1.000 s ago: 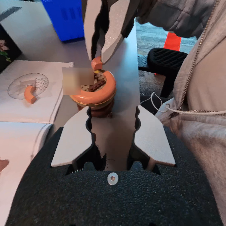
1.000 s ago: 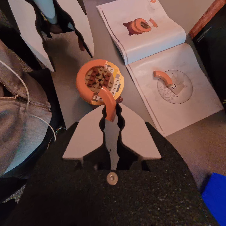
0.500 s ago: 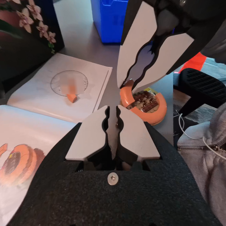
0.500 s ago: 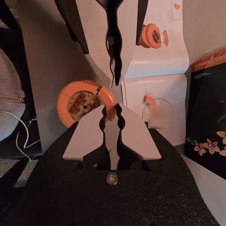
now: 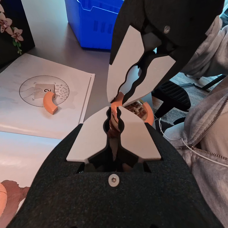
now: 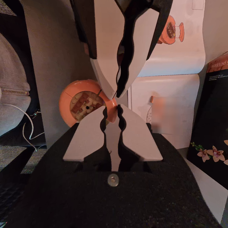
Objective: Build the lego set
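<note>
Lego pot (image 5: 147, 112) on grey table (image 5: 54, 40), both claws (image 5: 114, 108) (image 6: 111, 106) clamped on its orange rim.

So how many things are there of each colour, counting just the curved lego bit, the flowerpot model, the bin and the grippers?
Orange: 2, the loose curved piece and the round pot model
Blue: 1, the bin
Black and white: 2, the left hand-held gripper and the right hand-held gripper
Total: 5
</note>
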Tool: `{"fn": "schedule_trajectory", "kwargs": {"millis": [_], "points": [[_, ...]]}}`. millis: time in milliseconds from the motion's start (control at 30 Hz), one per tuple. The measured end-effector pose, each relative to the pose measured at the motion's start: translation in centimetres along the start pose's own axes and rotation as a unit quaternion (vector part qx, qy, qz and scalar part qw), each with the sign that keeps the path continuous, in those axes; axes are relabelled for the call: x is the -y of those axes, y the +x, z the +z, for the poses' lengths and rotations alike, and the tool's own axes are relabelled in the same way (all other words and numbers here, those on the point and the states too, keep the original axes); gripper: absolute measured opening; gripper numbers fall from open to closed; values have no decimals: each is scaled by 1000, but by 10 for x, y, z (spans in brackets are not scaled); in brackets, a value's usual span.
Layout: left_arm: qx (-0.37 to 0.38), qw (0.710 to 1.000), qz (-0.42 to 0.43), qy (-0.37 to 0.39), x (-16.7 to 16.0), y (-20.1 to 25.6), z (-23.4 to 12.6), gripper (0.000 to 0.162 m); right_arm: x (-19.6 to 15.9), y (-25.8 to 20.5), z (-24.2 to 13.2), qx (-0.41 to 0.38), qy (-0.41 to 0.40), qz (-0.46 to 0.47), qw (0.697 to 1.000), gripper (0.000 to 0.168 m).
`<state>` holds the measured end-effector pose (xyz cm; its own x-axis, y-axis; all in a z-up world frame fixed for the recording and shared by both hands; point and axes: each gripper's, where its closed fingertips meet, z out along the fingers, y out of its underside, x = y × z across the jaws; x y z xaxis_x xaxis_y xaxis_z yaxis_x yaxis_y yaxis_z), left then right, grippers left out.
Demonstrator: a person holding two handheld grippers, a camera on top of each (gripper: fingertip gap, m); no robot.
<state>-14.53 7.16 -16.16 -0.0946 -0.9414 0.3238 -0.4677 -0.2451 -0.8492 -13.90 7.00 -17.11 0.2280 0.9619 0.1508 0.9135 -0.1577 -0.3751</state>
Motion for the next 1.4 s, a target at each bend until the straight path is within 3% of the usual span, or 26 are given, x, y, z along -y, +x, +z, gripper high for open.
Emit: {"fn": "schedule_trajectory", "kwargs": {"millis": [500,600,700,800,1400], "points": [[-18,1000,11,-15,-5,4,1,9,0,-6,-8,71,15,13,997,16],[-13,1000,13,-14,-5,3,0,10,-3,9,-18,72,72,72,992,8],[-3,999,30,-12,-5,3,0,10,-1,6,-19,135,153,165,965,6],[6,999,41,-14,-5,4,-1,10,-2,-5,-11,173,179,199,948,5],[41,993,110,-26,-5,8,2,0,1,-15,-4,118,155,163,967,0]]}}
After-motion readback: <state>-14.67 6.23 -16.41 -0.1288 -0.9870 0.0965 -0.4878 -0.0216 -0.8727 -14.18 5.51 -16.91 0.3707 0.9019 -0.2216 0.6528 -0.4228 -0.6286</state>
